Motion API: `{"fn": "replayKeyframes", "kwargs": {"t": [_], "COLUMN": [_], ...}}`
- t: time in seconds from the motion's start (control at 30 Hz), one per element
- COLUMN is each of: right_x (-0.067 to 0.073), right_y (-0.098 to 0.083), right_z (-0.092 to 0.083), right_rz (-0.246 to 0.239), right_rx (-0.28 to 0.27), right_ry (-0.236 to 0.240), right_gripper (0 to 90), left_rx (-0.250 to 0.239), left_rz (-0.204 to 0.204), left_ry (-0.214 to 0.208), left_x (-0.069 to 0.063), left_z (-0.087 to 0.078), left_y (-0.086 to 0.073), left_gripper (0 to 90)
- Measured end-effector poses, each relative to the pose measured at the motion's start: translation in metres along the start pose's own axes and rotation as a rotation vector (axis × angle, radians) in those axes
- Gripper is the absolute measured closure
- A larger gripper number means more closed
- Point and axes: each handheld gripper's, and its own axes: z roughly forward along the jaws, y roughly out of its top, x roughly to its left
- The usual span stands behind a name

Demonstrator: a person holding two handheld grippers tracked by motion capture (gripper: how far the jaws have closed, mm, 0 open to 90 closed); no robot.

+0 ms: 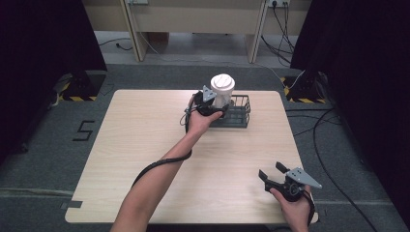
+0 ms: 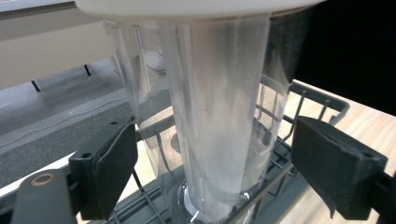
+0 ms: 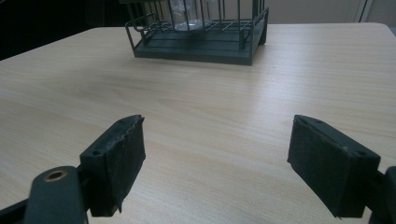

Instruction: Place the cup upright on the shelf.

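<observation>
A clear, frosted-looking plastic cup [image 1: 222, 94] with a white lid [image 1: 222, 82] stands in a dark grey-green wire basket [image 1: 240, 116]. Beneath the basket, the table [image 1: 145, 145] is pale wood-grain. Both grippers [image 1: 209, 102] [image 1: 273, 173] are black.

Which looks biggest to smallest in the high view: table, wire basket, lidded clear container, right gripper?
1. table
2. wire basket
3. lidded clear container and right gripper: these look about alike, and the gripper is nearer the camera, so no ranking between them.
</observation>
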Motion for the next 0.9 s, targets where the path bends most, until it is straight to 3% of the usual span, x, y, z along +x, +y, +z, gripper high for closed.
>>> {"fn": "replayKeyframes", "kwargs": {"t": [0.57, 0.9], "right_x": [0.0, 0.001], "right_y": [0.0, 0.0], "right_z": [-0.001, -0.001], "right_rz": [0.004, -0.002], "right_rx": [-0.002, -0.004], "right_ry": [-0.005, -0.007], "right_gripper": [19.1, 19.0], "left_rx": [-0.014, -0.021], "left_rz": [0.019, 0.017], "left_ry": [-0.017, -0.02], "left_x": [-0.005, -0.007], "left_z": [-0.024, -0.042], "left_y": [-0.007, -0.02], "left_gripper": [14.6, 14.7]}}
